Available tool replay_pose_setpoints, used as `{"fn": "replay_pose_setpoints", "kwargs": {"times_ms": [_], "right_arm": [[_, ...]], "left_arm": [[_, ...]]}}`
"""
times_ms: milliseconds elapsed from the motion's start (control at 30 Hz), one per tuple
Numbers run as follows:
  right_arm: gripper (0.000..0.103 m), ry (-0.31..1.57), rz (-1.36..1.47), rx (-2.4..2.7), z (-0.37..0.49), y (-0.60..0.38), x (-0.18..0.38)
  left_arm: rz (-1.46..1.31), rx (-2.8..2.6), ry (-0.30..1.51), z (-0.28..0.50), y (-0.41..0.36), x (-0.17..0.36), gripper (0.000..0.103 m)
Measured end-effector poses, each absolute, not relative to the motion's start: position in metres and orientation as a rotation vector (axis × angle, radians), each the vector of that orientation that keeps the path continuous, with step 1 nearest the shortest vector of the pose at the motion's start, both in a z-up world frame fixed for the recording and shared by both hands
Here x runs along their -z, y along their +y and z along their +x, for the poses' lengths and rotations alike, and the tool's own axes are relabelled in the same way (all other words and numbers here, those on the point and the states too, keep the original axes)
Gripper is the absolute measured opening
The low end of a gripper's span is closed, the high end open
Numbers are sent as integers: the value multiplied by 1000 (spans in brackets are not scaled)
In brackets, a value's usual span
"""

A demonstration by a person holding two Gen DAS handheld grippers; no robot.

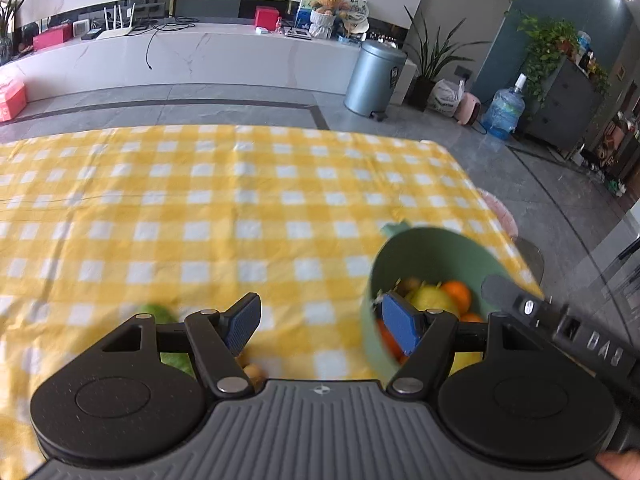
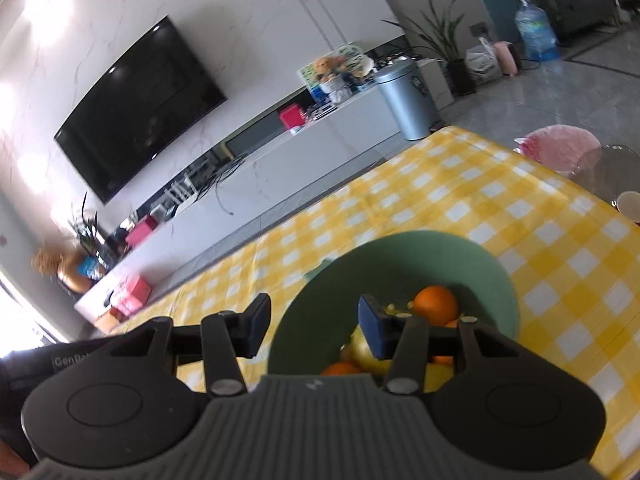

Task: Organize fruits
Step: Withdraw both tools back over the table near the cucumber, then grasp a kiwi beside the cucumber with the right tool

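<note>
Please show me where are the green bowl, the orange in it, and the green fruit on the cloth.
green bowl [image 2: 400, 256]: right wrist view, inner wall.
orange [image 2: 436, 305]: right wrist view, top skin.
green fruit [image 1: 158, 312]: left wrist view, blurred upper side.

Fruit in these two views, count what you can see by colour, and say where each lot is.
Orange fruit in the green bucket: at least 2, partly hidden.
Yellow fruit in the bucket: at least 1, maybe more under the gripper.
Green fruit on the checked tablecloth: 1, blurred.
Small tan fruit on the cloth: 1 or 2.
Total: about 5 visible.
</note>
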State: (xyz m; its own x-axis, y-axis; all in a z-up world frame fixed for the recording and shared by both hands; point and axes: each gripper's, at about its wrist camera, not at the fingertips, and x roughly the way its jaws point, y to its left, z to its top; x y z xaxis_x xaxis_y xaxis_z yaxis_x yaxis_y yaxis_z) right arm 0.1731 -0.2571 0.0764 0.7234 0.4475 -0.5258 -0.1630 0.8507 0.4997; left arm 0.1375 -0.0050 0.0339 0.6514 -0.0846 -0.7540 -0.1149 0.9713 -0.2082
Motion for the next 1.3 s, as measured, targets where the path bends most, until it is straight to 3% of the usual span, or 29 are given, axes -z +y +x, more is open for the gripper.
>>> {"fn": "replay_pose_setpoints", "kwargs": {"times_ms": [67, 200, 333, 400, 867, 1300], "right_arm": [[53, 689, 433, -362, 167, -250, -78], [53, 693, 401, -375, 152, -229, -79], [36, 695, 332, -444, 145, -204, -80], [35, 709, 305, -480, 144, -193, -79], [33, 936, 14, -528, 153, -100, -32], [34, 1038, 121, -460, 172, -97, -1]], "left_arm": [[-237, -25, 860, 125, 1, -34, 81], [-282, -37, 847, 103, 21, -31, 81], [-350, -91, 872, 87, 48, -23, 76], [-337, -124, 861, 80, 57, -18, 76], [-410, -109, 938, 77, 109, 42, 77], [-355, -124, 979, 82, 104, 64, 77]]}}
